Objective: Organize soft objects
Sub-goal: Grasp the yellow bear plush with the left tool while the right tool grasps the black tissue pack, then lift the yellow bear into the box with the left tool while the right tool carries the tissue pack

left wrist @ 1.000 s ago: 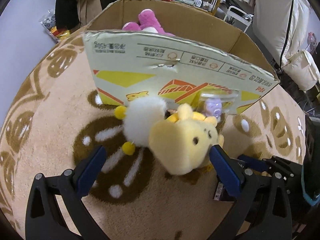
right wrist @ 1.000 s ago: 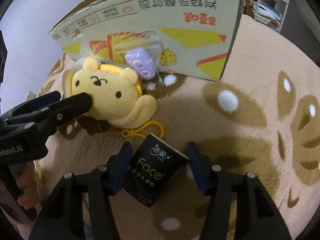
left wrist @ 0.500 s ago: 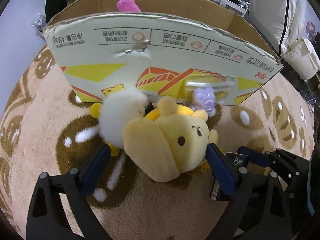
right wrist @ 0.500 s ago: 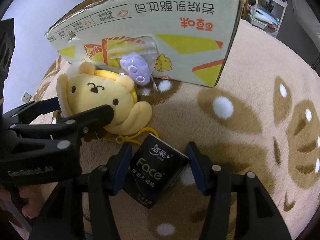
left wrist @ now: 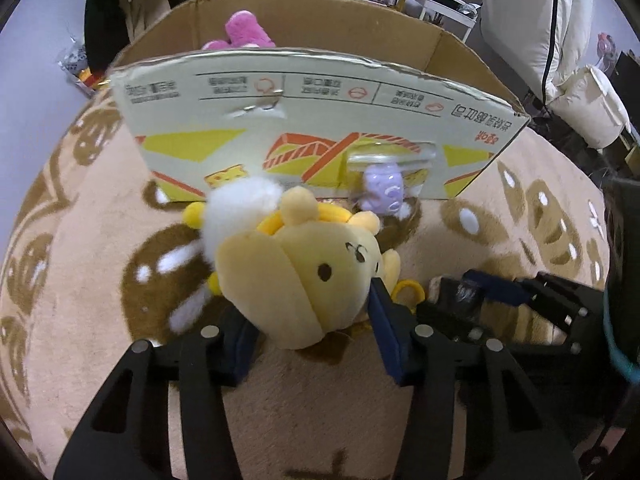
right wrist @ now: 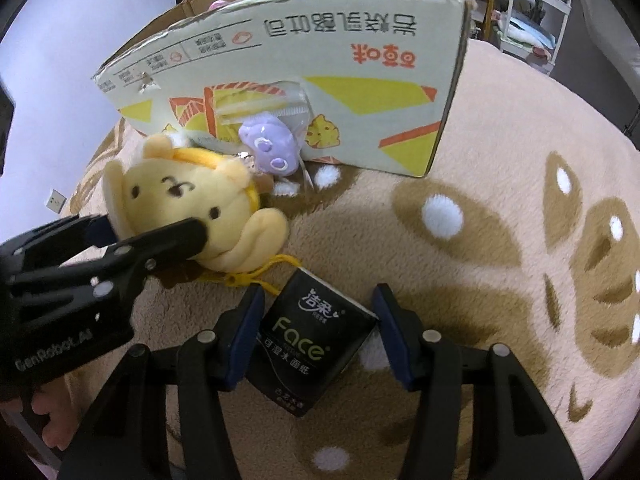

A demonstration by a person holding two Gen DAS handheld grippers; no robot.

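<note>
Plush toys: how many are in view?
4: yellow plush between the left fingers, white plush behind it, purple plush bagged against the box, pink plush inside; more may be hidden.
</note>
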